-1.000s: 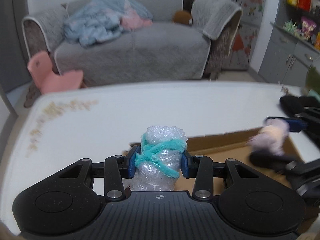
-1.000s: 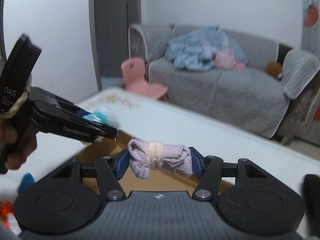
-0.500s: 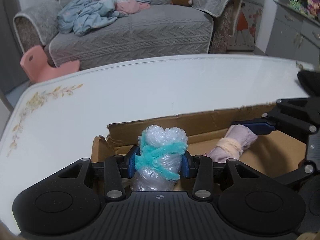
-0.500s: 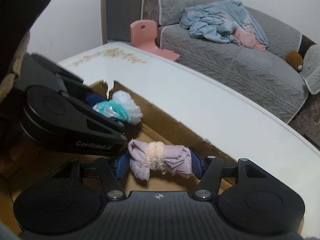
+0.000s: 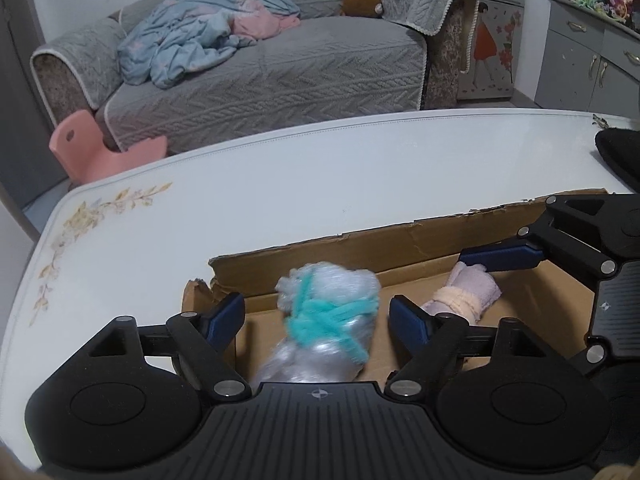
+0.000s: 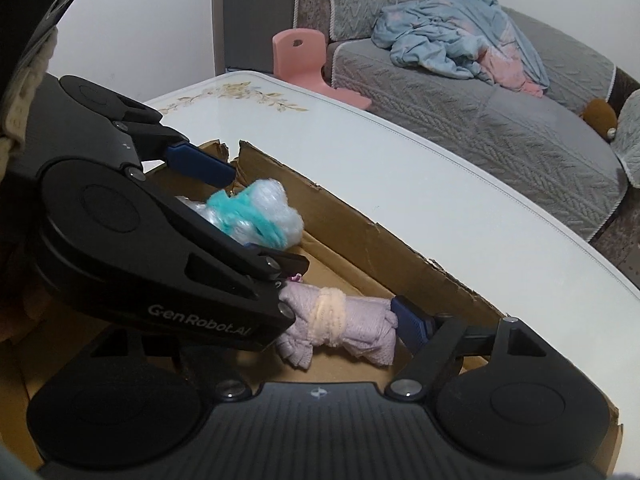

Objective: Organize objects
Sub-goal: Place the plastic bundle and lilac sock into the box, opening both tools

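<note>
L gripper [image 5: 318,316] over box [image 5: 420,240] on table [image 5: 280,184]: jaws just opened wide, pads clear of the wrap bundle [image 5: 326,320], which sits blurred between them, not gripped. R gripper [image 5: 500,258] at right, also inside box: jaws just opened; cloth roll [image 6: 340,326] lies between them, far pad touching its end, other pad hidden.

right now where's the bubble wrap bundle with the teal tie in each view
Left wrist view: the bubble wrap bundle is low at centre, blurred, between the open fingers of the left gripper, over the cardboard box.
Right wrist view: the bundle is left of centre, partly hidden behind the left gripper's black body.
Shared landmark: the pale purple cloth roll lies in the same box beside it.
</note>
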The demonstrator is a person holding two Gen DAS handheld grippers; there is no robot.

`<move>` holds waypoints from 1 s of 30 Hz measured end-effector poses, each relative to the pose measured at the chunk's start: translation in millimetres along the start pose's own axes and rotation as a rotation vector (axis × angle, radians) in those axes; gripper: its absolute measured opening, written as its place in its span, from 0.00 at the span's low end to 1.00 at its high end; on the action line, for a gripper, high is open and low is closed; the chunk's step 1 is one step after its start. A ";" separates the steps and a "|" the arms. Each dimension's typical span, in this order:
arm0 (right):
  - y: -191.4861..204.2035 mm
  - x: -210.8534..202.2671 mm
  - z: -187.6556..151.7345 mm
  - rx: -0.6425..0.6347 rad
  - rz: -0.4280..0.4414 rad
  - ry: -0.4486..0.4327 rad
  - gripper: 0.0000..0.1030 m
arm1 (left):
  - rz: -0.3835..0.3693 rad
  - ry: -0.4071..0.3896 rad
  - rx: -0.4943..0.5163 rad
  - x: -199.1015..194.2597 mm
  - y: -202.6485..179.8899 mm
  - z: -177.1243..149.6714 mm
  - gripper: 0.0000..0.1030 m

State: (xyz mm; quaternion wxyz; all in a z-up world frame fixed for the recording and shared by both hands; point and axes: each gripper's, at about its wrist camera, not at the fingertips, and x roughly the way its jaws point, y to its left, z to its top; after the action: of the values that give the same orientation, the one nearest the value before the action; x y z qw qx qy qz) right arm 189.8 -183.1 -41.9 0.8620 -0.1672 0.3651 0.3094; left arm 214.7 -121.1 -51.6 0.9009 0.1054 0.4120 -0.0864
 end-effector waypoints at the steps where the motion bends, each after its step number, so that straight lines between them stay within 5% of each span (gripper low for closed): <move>1: -0.2 -0.7 0.4 0.002 -0.002 -0.001 0.76 | 0.000 -0.002 -0.006 -2.1 0.9 0.4 0.81; 30: 10.5 -71.0 18.3 0.018 -0.056 -0.045 0.87 | 0.009 -0.028 -0.082 -116.0 38.2 -16.5 0.97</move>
State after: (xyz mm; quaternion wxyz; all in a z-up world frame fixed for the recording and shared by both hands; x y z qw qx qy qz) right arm 154.1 -195.0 21.8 0.8797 -0.1628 0.3437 0.2855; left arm 137.1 -72.0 30.6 0.9105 0.0691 0.4021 -0.0671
